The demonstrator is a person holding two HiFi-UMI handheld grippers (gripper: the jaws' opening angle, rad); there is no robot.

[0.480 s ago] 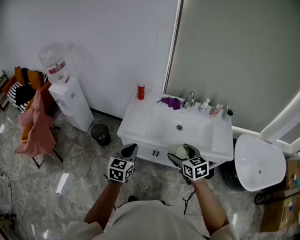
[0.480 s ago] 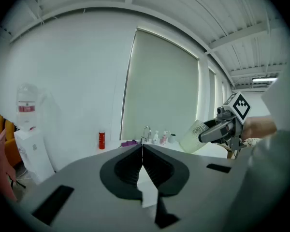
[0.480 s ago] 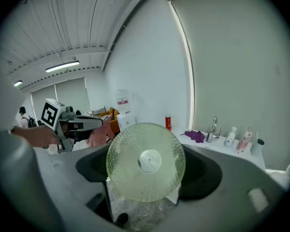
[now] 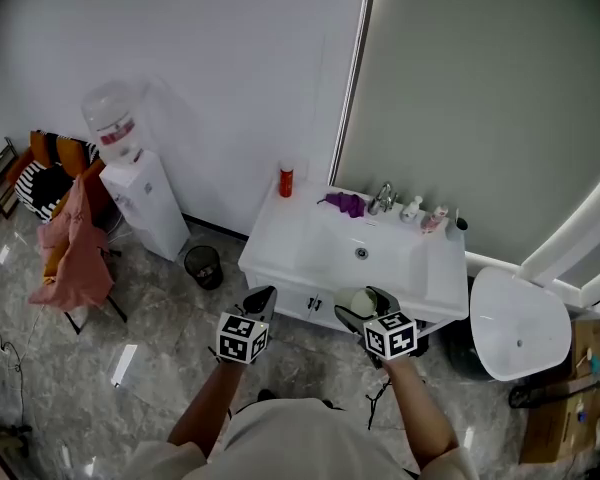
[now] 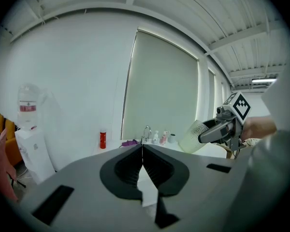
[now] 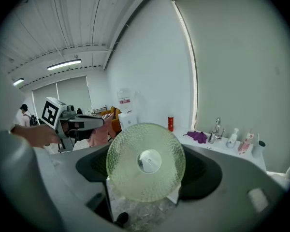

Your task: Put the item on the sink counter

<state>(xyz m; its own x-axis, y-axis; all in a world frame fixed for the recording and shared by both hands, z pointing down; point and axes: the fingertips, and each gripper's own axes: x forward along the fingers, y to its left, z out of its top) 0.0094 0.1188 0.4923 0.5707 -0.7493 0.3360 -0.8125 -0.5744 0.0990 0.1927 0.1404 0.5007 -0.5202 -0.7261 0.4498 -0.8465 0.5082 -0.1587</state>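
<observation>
A pale green, dimpled glass cup [image 4: 363, 302] sits between the jaws of my right gripper [image 4: 365, 310], which is shut on it. In the right gripper view its round base [image 6: 146, 162] faces the camera and fills the gap between the jaws. My left gripper [image 4: 263, 303] is shut with nothing in it, and its tips meet in the left gripper view [image 5: 142, 151]. That view also shows the cup [image 5: 193, 136] at the right. Both grippers hang in front of the white sink counter [image 4: 280, 238], short of its front edge.
On the counter are a red bottle [image 4: 286, 181], a purple cloth [image 4: 343, 205], a faucet [image 4: 382, 198] and small bottles [image 4: 425, 215]. A water dispenser [image 4: 140, 193], a waste bin [image 4: 202, 266] and a chair with clothes [image 4: 65, 228] stand left. A white oval fixture [image 4: 520, 323] is right.
The sink counter has shifted slightly down and right in the head view. Both grippers keep their places and the cup stays held.
</observation>
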